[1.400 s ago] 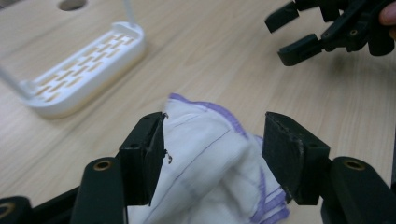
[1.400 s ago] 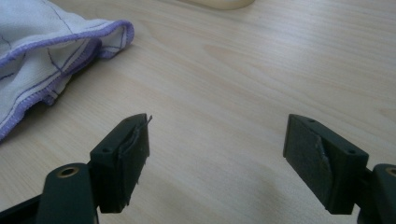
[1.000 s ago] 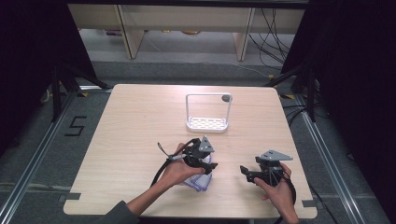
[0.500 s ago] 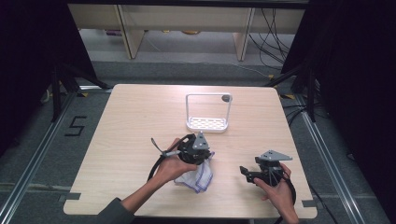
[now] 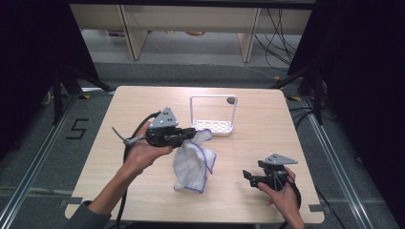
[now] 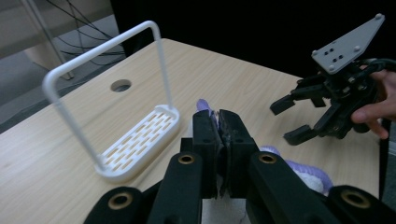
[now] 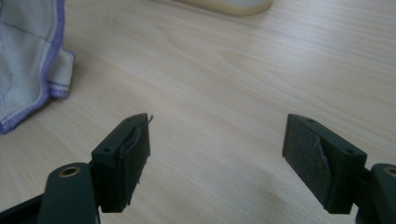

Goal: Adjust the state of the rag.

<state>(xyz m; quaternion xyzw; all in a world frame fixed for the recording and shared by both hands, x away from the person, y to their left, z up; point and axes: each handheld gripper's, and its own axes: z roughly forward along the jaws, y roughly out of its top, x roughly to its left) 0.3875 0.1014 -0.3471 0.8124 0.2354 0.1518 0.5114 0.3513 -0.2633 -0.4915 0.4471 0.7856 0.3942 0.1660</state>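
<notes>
A white cloth [image 5: 192, 164] with purple edging hangs from my left gripper [image 5: 193, 135], which is shut on its top corner above the table's middle. The cloth's lower part still rests crumpled on the wood. In the left gripper view the jaws [image 6: 217, 116] are pressed together, with a purple cloth edge [image 6: 201, 105] poking out between them. My right gripper [image 5: 248, 177] sits low at the front right, open, with nothing between its jaws. In the right gripper view its pads [image 7: 217, 135] stand wide apart over bare wood, and the cloth [image 7: 23, 46] lies to the upper left.
A white wire-framed rack [image 5: 212, 125] with a slotted base stands at the back centre of the wooden table [image 5: 143, 109], just beyond the left gripper. The left gripper view shows the rack [image 6: 140, 140] and the right gripper [image 6: 286, 120] farther off.
The left gripper has shut on the cloth and risen, moving toward the rack and pulling the cloth up from the table. The right gripper has stayed still.
</notes>
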